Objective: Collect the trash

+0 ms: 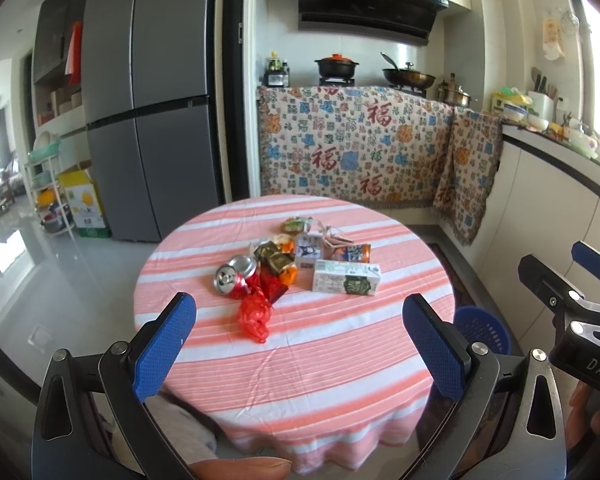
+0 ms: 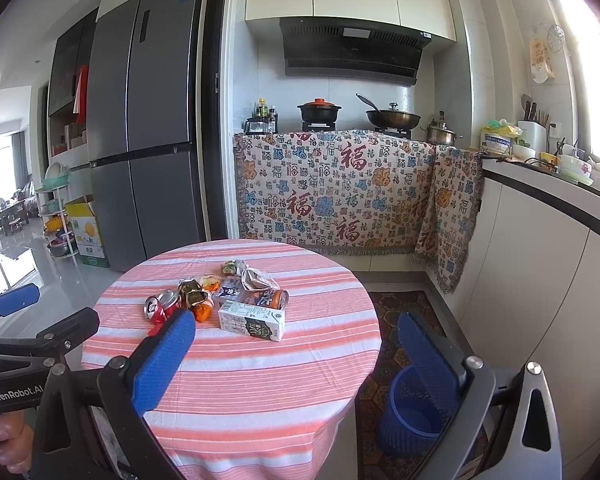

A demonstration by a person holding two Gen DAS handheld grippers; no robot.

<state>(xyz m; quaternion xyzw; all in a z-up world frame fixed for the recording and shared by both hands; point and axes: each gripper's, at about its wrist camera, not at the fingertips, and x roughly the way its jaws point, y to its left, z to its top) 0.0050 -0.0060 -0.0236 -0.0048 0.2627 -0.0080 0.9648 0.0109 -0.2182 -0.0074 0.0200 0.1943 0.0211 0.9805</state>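
Trash lies in a heap on a round table with a pink striped cloth (image 1: 300, 360) (image 2: 260, 380). It holds crushed red cans (image 1: 234, 276) (image 2: 161, 306), a red plastic bag (image 1: 254, 316), a white and green carton (image 1: 346, 278) (image 2: 252, 322), an orange can on its side (image 1: 352, 252) (image 2: 270, 298) and several crumpled wrappers (image 1: 274, 260) (image 2: 194, 298). My left gripper (image 1: 300, 340) is open, held short of the heap above the table's near part. My right gripper (image 2: 300, 354) is open too, off the table's near right side. A blue mesh bin (image 2: 412, 412) (image 1: 482, 326) stands on the floor right of the table.
A grey fridge (image 1: 152, 100) stands behind on the left. A counter draped in patterned cloth (image 1: 360, 144) carries pots at the back. A white counter (image 2: 540, 248) runs along the right, above a patterned rug (image 2: 396, 312). A rack and a yellow box (image 1: 82, 200) sit at far left.
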